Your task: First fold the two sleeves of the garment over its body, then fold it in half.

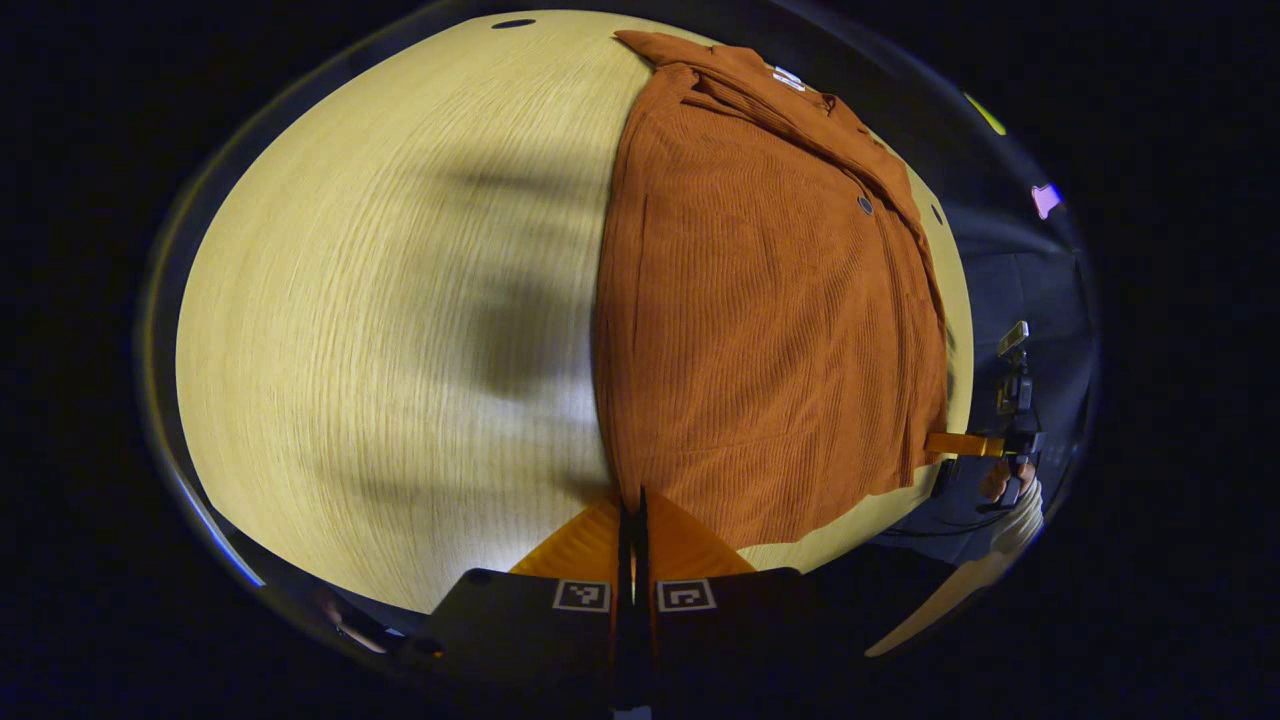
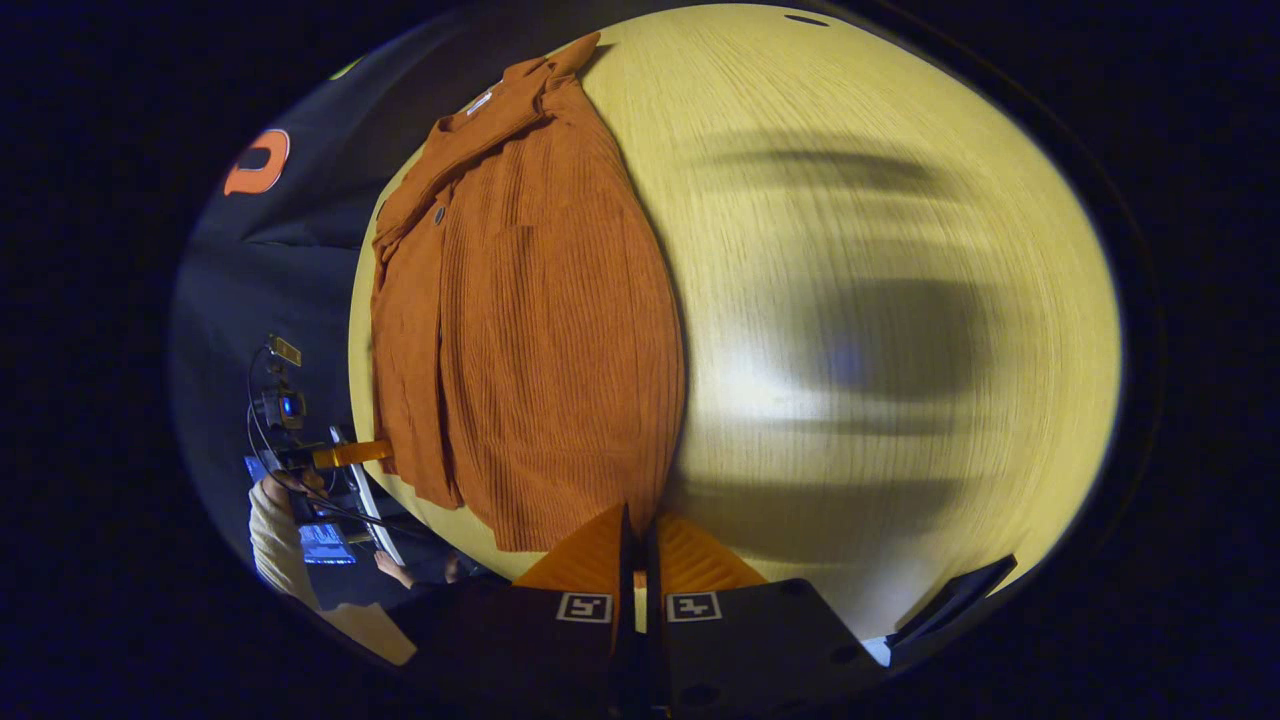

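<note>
Orange ribbed jaws on black bodies with square markers (image 1: 581,595); cream sleeve (image 2: 272,545).

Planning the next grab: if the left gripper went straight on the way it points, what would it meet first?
Probably the shirt: the left gripper, fingers together, points at its near hem where it borders the bare table. Height above the cloth is unclear.

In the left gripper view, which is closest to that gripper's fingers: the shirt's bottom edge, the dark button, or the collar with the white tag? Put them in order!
From the left gripper, in the left gripper view:
1. The bottom edge of the orange shirt, right at the fingertips.
2. The dark button, farther up on the right side.
3. The collar with its white tag, farthest, at the top.
</note>
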Available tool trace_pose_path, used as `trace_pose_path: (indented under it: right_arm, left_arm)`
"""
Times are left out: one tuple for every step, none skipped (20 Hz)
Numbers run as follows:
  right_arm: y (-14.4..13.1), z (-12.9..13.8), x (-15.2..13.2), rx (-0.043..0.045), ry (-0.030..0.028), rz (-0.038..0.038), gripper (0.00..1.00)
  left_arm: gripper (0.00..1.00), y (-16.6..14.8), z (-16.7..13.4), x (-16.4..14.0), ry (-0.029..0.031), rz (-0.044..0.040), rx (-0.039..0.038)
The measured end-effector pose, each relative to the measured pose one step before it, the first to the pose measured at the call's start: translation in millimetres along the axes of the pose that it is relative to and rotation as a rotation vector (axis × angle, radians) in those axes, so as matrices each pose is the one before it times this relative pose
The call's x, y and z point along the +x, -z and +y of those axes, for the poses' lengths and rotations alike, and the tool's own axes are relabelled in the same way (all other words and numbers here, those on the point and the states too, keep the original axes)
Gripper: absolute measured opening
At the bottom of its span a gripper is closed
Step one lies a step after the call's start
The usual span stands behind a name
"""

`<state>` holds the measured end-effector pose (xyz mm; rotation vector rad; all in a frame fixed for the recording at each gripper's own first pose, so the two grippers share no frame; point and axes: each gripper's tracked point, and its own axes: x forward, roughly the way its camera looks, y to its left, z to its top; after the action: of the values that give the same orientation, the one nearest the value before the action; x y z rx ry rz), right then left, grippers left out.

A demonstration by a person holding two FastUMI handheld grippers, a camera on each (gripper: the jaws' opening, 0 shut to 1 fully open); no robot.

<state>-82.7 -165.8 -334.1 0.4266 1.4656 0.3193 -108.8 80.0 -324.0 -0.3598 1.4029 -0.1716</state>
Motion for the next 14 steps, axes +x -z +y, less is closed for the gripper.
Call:
trace_pose_path:
  right_arm:
    - [-0.66, 0.33, -1.15, -0.00893, 0.00350, -0.00811, 0.05]
    - [-0.80, -0.47, 0.68, -0.00803, 0.02069, 0.00028, 0.03]
    - [0.83, 0.17, -3.44, -0.02970, 0.01467, 0.00174, 0.01]
    - [-1.62, 7.27, -3.36, -0.03080, -0.00775, -0.01364, 0.02]
    - [-2.25, 10.70, -6.85, -0.01956, -0.02061, -0.01283, 0.01]
    - [-5.01, 12.41, -10.21, -0.01986, -0.02225, -0.01459, 0.01]
    - [-6.81, 8.62, -6.83, -0.01831, -0.01515, -0.02087, 0.01]
    - [-4.21, 9.09, -7.75, -0.02264, -0.01677, -0.00988, 0.01]
    - [-4.08, 11.13, -8.29, -0.03710, -0.02243, -0.00882, 0.01]
    - [-5.96, 6.71, -7.94, -0.03967, -0.00406, -0.01172, 0.01]
    - [-8.83, 5.33, -6.76, -0.03080, 0.00210, -0.01302, 0.00]
    - [-13.09, 5.17, -7.11, -0.00026, -0.00261, -0.02708, 0.01]
    - [-13.07, 8.14, -5.39, 0.00925, -0.01645, -0.02145, 0.01]
    - [-15.18, 5.80, -6.87, 0.01735, -0.01165, -0.02620, 0.01]
  left_arm:
    - [0.03, 1.49, 0.09, 1.23, -0.01337, 0.00137, 0.00468]
    - [0.03, 0.17, 0.42, -0.30, -0.01427, -0.00168, 0.00482]
    - [0.03, 0.61, -2.01, -0.45, -0.00119, 0.00186, 0.00188]
    - [0.03, -1.08, -4.73, -3.83, 0.00973, -0.00585, 0.00295]
    - [0.03, -1.89, -5.64, -6.94, 0.00940, -0.00788, 0.00323]
    - [0.03, -2.09, -4.11, -7.31, 0.00719, -0.00862, 0.00713]
    - [0.03, -3.59, -1.70, -8.07, 0.00005, -0.01241, 0.01496]
    - [0.03, -4.35, -1.23, -8.68, 0.00355, -0.01493, 0.01295]
    - [0.03, -5.50, -1.17, -9.55, 0.00753, -0.01775, 0.00598]
    - [0.03, -6.51, -1.38, -9.40, 0.00886, -0.01868, -0.00326]
    - [0.03, -8.22, -2.68, -10.11, 0.01418, -0.02278, -0.00176]
    - [0.03, 6.33, -4.67, -7.08, 0.01426, -0.02549, 0.00220]
    - [0.03, -19.77, -7.37, -7.86, 0.01200, -0.02900, 0.01021]
    - [0.03, -11.81, -4.48, -6.83, 0.00143, -0.03012, 0.01379]
